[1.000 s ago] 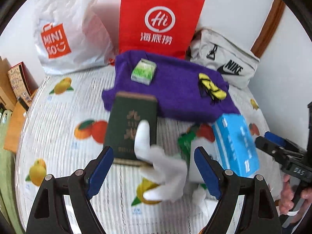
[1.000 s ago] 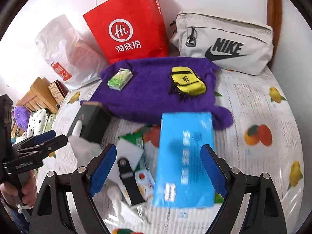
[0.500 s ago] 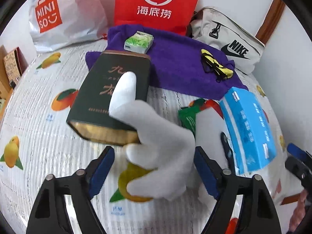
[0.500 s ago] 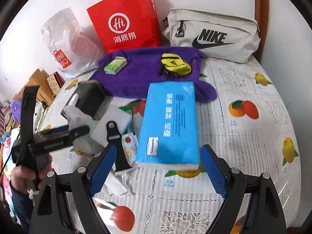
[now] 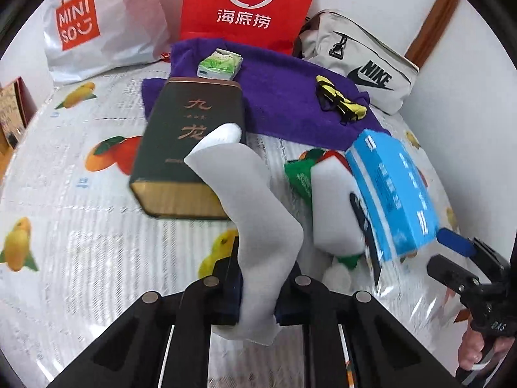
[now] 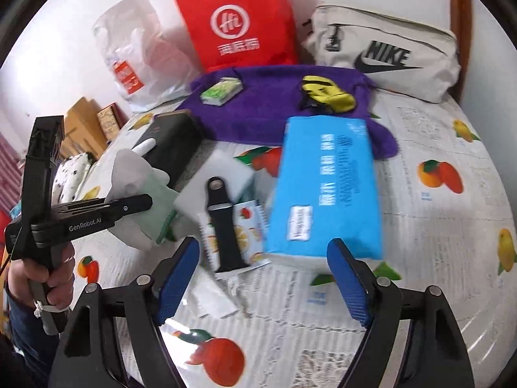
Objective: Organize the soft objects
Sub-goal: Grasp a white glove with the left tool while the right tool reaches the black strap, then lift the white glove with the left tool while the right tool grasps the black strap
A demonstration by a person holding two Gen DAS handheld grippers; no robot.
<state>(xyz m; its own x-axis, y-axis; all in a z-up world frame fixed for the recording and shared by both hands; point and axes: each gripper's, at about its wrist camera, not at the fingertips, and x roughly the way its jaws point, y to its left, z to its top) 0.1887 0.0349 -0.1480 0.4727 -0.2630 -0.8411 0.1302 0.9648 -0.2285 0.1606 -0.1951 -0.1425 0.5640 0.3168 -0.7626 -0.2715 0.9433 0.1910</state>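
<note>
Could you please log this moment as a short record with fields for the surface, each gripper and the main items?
surface: table under a fruit-print cloth
left gripper: jaws shut on the white sock
right gripper: jaws open, nothing between them, just been narrowing a little, near end of the blue tissue pack just ahead
sock: toe end drapes over the dark box
purple towel: carries a small green pack and a yellow pouch
back row: white bag, red bag, grey bag
</note>
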